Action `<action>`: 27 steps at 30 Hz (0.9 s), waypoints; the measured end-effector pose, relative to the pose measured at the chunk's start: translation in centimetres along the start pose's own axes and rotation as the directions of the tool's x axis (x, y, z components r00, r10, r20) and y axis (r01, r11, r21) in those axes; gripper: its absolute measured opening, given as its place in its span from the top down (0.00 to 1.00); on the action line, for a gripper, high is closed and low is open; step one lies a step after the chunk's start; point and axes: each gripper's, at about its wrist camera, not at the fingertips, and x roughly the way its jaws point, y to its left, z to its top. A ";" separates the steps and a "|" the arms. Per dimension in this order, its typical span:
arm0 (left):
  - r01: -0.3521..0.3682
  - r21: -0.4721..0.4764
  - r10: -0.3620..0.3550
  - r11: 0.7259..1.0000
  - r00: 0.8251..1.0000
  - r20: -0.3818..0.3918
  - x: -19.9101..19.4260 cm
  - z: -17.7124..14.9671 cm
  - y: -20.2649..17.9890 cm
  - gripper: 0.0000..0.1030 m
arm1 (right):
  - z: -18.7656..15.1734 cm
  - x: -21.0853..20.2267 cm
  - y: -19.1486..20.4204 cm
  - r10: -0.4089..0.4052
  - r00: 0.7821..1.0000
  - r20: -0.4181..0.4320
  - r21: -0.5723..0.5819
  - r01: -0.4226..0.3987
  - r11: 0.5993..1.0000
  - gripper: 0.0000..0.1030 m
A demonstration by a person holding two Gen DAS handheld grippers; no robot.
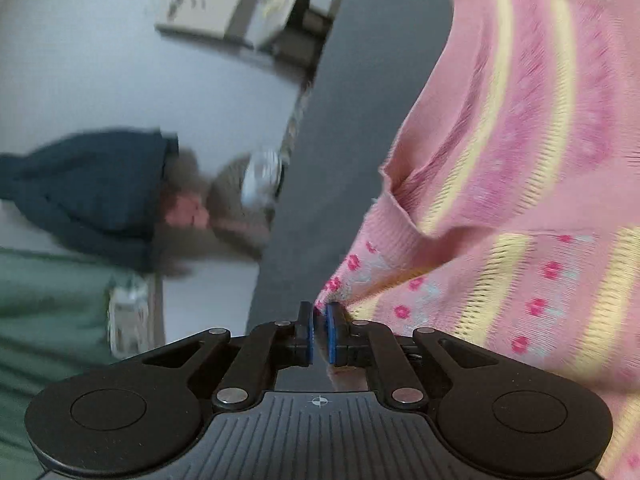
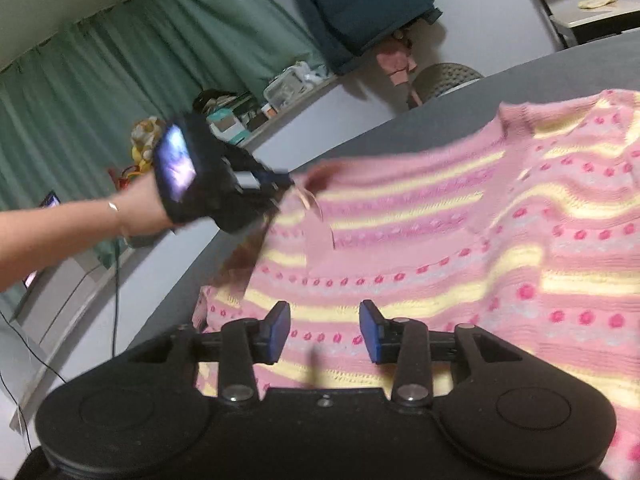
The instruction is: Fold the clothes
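On the grey desk (image 2: 400,128) the pink sweater (image 2: 440,240) looks only partly folded: left claw (image 1: 319,334) pinches its edge, right claw (image 2: 324,330) hangs spread above it, holding nothing.

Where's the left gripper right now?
In the right wrist view the left gripper is at centre left, over the grey table, shut on the left edge of the pink striped sweater.

A lived-in room of a home, likely a bedroom or spare room. Green curtains (image 2: 120,68) cover one wall, a dark blue coat (image 2: 360,12) hangs on the pale wall, and a cluttered ledge (image 2: 280,92) carries boxes and small containers. A grey tabletop (image 2: 420,120) holds a pink knitted sweater (image 2: 460,240).
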 end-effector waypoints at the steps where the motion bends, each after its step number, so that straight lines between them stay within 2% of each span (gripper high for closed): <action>1: 0.015 -0.011 -0.016 1.000 1.000 -0.015 0.8 0.2 -0.3 0.94 | 0.2 -0.5 -0.1 -0.011 1.000 0.006 -0.003 0.011 1.000 0.61; 3: 0.026 -0.039 -0.028 0.999 0.999 -0.038 2.1 0.3 -0.6 0.98 | 0.9 -1.6 -0.4 -0.028 1.000 0.014 -0.014 0.028 0.999 0.61; 6: 0.018 -0.102 -0.025 0.995 0.997 -0.071 3.8 0.2 -0.2 0.98 | 1.9 -4.2 -0.6 -0.111 0.993 0.034 -0.045 0.113 0.993 0.61; 8: 0.032 -0.176 -0.048 0.984 0.995 -0.088 4.7 0.0 1.0 0.98 | 2.3 -6.2 -0.7 -0.180 0.982 0.060 -0.064 0.184 0.981 0.54; 10: 0.076 -0.288 -0.098 0.954 0.993 -0.064 4.6 -1.3 2.0 0.97 | 2.4 -8.5 -1.5 -0.274 0.959 0.067 -0.054 0.278 0.959 0.43; 12: 0.097 -0.377 -0.121 0.921 0.992 -0.041 4.2 -2.6 3.2 0.97 | 2.5 -10.0 -2.4 -0.362 0.930 0.066 -0.044 0.365 0.930 0.42; 14: 0.117 -0.459 -0.149 0.880 0.988 -0.033 3.6 -4.9 3.9 0.96 | 2.5 -11.5 -3.4 -0.458 0.886 0.069 -0.018 0.461 0.887 0.42; 15: 0.139 -0.504 -0.174 0.853 0.984 -0.024 3.2 -6.1 4.2 0.96 | 2.5 -12.0 -4.0 -0.501 0.862 0.074 0.001 0.503 0.865 0.42; 17: 0.172 -0.606 -0.199 0.777 0.980 0.023 1.3 -8.5 4.6 0.96 | 2.3 -13.0 -5.3 -0.586 0.807 0.070 0.046 0.584 0.810 0.42; 20: 0.188 -0.740 -0.183 0.645 0.979 0.089 -2.9 -11.6 4.5 0.95 | 1.9 -14.1 -7.2 -0.694 0.717 0.059 0.113 0.686 0.718 0.43; 22: 0.204 -0.791 -0.167 0.577 0.977 0.130 -6.5 -12.2 3.1 0.95 | 1.5 -14.3 -8.0 -0.763 0.643 0.060 0.144 0.751 0.644 0.43; 23: 0.212 -0.814 -0.157 0.541 0.976 0.149 -8.3 -12.5 2.5 0.95 | 1.3 -14.5 -8.4 -0.781 0.621 0.062 0.163 0.766 0.622 0.42; 24: 0.221 -0.835 -0.147 0.505 0.975 0.169 -10.1 -12.8 1.8 0.94 | 1.2 -14.8 -8.8 -0.778 0.625 0.067 0.189 0.758 0.625 0.42; 25: 0.232 -0.868 -0.142 0.439 0.972 0.188 -11.8 -12.9 0.7 0.94 | 1.1 -15.1 -9.4 -0.764 0.642 0.068 0.217 0.737 0.640 0.42; 26: 0.244 -0.896 -0.136 0.370 0.969 0.208 -13.5 -12.9 -0.4 0.94 | 1.1 -15.3 -10.3 -0.727 0.684 0.065 0.259 0.691 0.674 0.42; 27: 0.265 -0.922 -0.138 0.281 0.962 0.234 -14.5 -13.1 -1.4 0.94 | 1.0 -15.4 -11.2 -0.685 0.725 0.072 0.311 0.636 0.706 0.42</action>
